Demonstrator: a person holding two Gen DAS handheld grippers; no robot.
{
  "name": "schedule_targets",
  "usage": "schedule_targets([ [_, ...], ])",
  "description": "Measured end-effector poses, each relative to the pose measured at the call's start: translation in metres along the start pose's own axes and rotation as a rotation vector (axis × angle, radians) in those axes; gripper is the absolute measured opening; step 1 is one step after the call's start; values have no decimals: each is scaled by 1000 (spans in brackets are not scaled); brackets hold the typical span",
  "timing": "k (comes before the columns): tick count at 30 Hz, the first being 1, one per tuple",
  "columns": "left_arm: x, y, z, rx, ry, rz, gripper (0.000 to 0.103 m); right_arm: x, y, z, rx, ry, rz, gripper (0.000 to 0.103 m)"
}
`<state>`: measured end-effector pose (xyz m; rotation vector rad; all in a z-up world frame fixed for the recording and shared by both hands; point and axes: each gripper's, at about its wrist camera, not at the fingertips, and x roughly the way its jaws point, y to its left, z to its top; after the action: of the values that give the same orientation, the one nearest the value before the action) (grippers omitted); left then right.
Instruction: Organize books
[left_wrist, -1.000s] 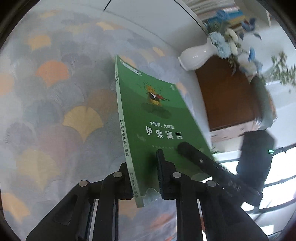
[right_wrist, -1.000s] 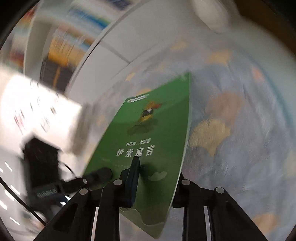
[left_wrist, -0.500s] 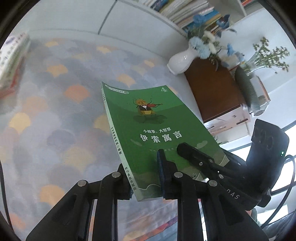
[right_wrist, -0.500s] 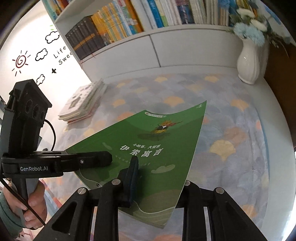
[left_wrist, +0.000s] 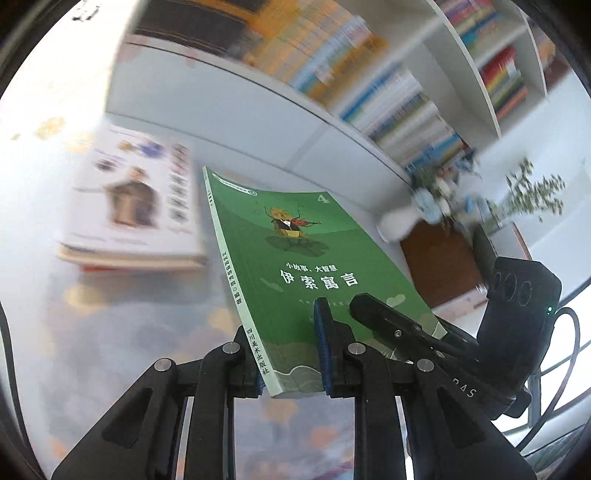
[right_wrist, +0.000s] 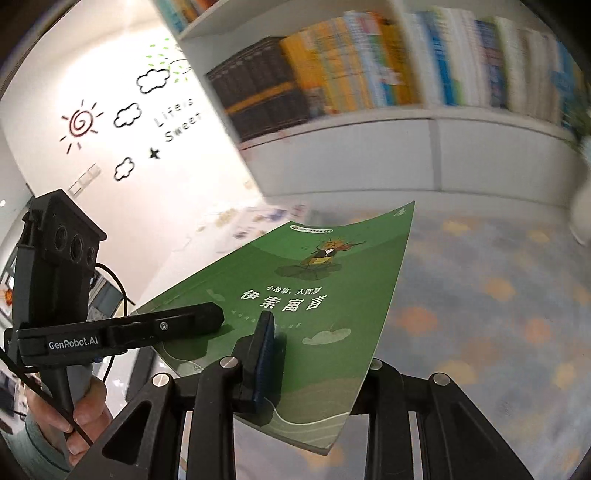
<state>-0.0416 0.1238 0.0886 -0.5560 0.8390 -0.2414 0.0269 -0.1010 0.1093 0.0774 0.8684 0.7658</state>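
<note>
Left wrist view: left tongs (left_wrist: 291, 354) clamped on the near edge of the green book (left_wrist: 295, 266), spine side; the book is held in the air, tilted, over the patterned cloth (left_wrist: 110, 350). A blurred stack of books (left_wrist: 133, 206) lies beyond.

Right wrist view: right tongs (right_wrist: 317, 369) clamped on the same book's (right_wrist: 314, 295) near edge; left tongs (right_wrist: 207, 317) pinch its other corner. Bookshelf (right_wrist: 369, 59) ahead.

Step, as I judge it: carrying. Next: both hands travel together, then square the book over the stack or shelf.
</note>
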Motion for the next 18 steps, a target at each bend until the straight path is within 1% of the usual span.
schedule_targets([
  [4, -14, 52, 13, -32, -27, -11, 18, 43, 46, 18, -17, 8, 11, 28],
  [7, -16, 80, 25, -37, -29, -17, 18, 68, 68, 27, -25, 17, 3, 28],
  [9, -18, 98, 36, -28, -44, -9, 18, 89, 83, 36, -34, 35, -4, 29],
  [13, -11, 119, 53, -21, -63, 20, 18, 121, 93, 51, -24, 65, 9, 30],
  [16, -2, 137, 63, -53, -61, 11, 19, 143, 95, 62, -7, 90, 5, 30],
  [18, 6, 145, 69, -54, -60, 11, 20, 157, 89, 68, 19, 109, 14, 30],
])
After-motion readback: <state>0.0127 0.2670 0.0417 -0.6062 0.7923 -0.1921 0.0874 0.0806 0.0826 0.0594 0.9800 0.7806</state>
